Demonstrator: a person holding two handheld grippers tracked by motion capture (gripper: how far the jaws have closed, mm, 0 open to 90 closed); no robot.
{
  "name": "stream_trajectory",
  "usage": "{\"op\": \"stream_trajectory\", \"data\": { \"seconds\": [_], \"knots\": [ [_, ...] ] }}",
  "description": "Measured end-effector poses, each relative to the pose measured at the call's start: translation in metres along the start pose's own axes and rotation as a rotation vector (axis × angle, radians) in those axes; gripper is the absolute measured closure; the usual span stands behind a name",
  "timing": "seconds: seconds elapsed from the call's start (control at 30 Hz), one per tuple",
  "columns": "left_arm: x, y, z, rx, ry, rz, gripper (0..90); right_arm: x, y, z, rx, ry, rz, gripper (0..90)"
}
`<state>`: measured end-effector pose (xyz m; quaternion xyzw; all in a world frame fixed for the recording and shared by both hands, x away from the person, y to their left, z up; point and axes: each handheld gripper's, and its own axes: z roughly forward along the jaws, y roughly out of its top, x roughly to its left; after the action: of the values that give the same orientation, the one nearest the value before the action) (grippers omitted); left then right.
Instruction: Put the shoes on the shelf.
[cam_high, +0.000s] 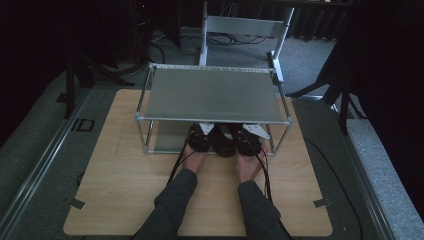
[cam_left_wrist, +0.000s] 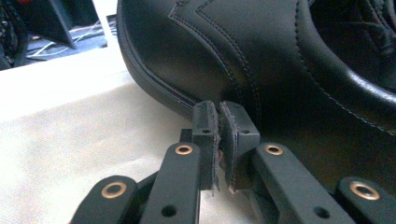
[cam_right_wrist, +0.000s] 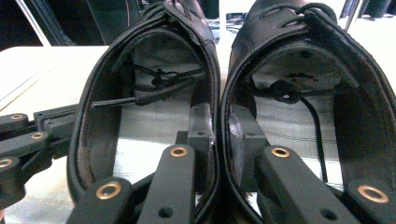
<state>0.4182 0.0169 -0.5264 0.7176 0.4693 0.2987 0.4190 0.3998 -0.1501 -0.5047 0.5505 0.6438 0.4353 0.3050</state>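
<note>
Under the metal shelf (cam_high: 215, 95), a pair of black leather shoes (cam_right_wrist: 215, 93) is held: right gripper (cam_right_wrist: 219, 128) pinched over both stiff inner collars, left gripper (cam_left_wrist: 219, 122) closed empty beside the smooth outer side.

High view: above, facing 12 o'clock, far. Both tool views: very near, sharing the shoes (cam_right_wrist: 215, 93) under the rack (cam_high: 212, 95).
</note>
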Motion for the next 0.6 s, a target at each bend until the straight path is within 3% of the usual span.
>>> {"op": "stream_trajectory", "data": {
  "seconds": [0.2, 0.37, 0.6],
  "knots": [
    [-0.003, -0.001, 0.007, -0.006, 0.027, 0.008, 87.2, 0.003, 0.001, 0.003, 0.009, -0.007, -0.016, 79.9],
    [-0.002, 0.002, 0.015, -0.004, 0.003, 0.076, 87.2, 0.003, 0.002, 0.005, 0.005, -0.022, -0.015, 79.2],
    [-0.003, -0.001, 0.022, 0.021, 0.023, 0.080, 81.4, 0.001, 0.002, 0.007, -0.023, -0.028, -0.032, 73.4]
  ]
}}
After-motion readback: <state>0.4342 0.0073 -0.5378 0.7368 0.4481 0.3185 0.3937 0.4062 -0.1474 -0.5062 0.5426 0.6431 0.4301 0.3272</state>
